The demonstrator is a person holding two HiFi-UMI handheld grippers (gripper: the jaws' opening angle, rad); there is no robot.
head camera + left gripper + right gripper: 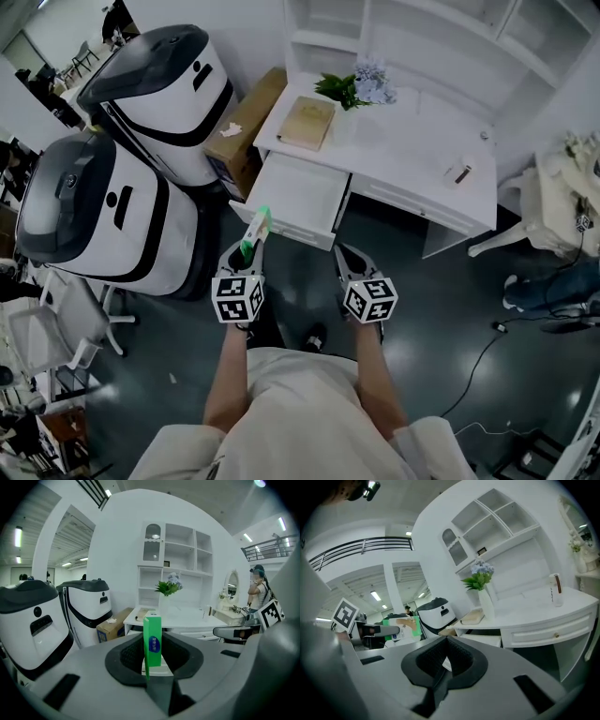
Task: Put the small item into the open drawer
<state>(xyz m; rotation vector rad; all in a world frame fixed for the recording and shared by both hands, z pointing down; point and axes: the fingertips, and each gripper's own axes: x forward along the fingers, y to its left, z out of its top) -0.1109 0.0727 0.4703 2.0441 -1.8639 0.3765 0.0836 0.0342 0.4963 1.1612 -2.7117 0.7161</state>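
L gripper is pinching the small green box. Pads sit on its two broad faces, and the narrow face w/ blue oval label points back at the cam in the left gripper view. Box stands upright btw the jaws, top sticking out above them. It's in the air, not in the drawer yet: head view puts it just short of the open drawer, by the drawer's front-left corner.

R gripper has its jaws pressed together w/ nothing btw them. It's level w/ the L one, apart from it, opposite the drawer's front-right corner.

Drawer is pulled out from under the left part of the white surface, at its front edge.

On the surface:
- tan book lying flat nr the left edge
- green plant w/ pale flowers twd the back-left corner, just behind the book
- small bottle nr the front edge twd the right end, upright per the right gripper view

White shelf unit rises along the back edge.

Off the surface, a cardboard box sits on the floor beside the left end. Two big white/black machines stand further left.
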